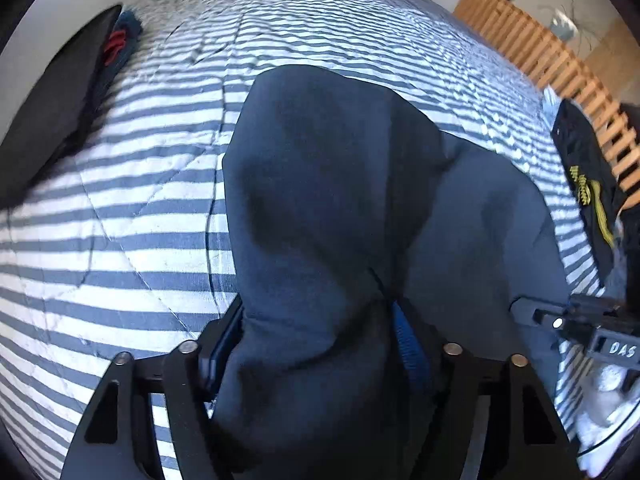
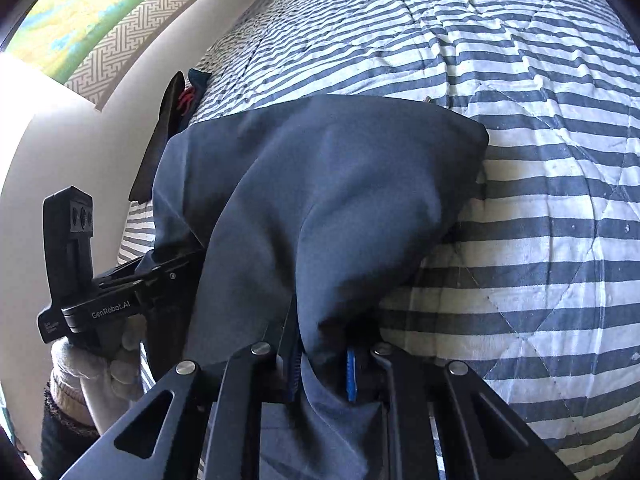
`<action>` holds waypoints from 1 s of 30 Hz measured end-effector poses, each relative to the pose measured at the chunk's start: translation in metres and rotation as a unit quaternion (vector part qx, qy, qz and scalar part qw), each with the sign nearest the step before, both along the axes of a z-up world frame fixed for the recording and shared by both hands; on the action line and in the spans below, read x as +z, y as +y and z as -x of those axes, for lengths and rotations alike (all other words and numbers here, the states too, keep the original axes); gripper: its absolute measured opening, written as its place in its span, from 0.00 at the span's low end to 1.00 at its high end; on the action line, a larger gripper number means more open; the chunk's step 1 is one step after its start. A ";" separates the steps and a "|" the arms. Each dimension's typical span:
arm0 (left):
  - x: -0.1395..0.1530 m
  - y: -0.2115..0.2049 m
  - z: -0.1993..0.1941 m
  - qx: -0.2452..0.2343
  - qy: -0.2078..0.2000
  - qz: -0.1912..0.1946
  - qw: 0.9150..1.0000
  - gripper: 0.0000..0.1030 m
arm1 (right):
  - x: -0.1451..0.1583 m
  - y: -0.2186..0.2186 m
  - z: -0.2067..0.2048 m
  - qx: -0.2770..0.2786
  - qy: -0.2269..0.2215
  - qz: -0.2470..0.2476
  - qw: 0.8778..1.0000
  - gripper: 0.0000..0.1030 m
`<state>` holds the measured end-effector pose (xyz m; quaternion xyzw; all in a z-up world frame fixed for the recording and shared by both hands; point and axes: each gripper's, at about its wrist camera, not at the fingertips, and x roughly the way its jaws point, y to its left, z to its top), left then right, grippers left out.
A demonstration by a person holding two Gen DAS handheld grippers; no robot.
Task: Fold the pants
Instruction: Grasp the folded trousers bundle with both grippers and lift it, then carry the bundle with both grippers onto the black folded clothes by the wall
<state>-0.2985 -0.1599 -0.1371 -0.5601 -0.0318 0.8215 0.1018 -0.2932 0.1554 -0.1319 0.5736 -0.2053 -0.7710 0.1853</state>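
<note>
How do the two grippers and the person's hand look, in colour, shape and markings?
Both grippers are black, with angular link arms joined by round silver pins and blue ribbed pads on the fingers. The left gripper shows white "GenRobot.AI" lettering on its body in the right wrist view. The right gripper carries a tab marked "DAS". The hand wears a white knit glove with a beige cuff and a dark sleeve.

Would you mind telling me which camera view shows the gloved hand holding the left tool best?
The right wrist view: the white-gloved hand sits at lower left, wrapped around the left tool's handle. The left wrist view does not show that hand, only the tool's own fingers closed on the dark blue pants.
</note>
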 end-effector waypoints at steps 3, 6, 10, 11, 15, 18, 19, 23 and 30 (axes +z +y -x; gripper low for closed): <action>0.010 -0.007 -0.003 0.014 0.003 -0.039 0.999 0.50 | 0.007 -0.003 -0.003 0.002 0.014 -0.018 1.000 0.12; 0.023 -0.020 -0.011 0.028 0.016 -0.073 0.997 0.49 | 0.022 -0.003 -0.010 -0.001 0.037 -0.030 0.999 0.11; 0.049 -0.031 -0.026 0.037 0.049 -0.095 0.994 0.49 | 0.051 -0.006 -0.021 0.006 0.079 -0.046 0.996 0.10; 0.058 -0.038 -0.031 0.039 0.059 -0.099 0.993 0.49 | 0.060 -0.009 -0.024 0.010 0.091 -0.052 0.994 0.10; 0.094 -0.057 -0.039 0.051 0.099 -0.109 0.988 0.49 | 0.095 -0.020 -0.032 0.023 0.139 -0.067 0.988 0.10; 0.120 -0.077 -0.045 0.064 0.129 -0.100 0.984 0.49 | 0.121 -0.031 -0.032 0.035 0.166 -0.065 0.983 0.10; 0.129 -0.081 -0.045 0.067 0.140 -0.094 0.983 0.49 | 0.131 -0.038 -0.031 0.042 0.179 -0.069 0.981 0.10; 0.166 -0.115 -0.044 0.095 0.180 -0.080 0.976 0.49 | 0.163 -0.071 -0.022 0.071 0.228 -0.083 0.968 0.10; 0.222 -0.211 -0.029 0.158 0.241 -0.037 0.957 0.49 | 0.208 -0.155 0.018 0.110 0.301 -0.072 0.944 0.10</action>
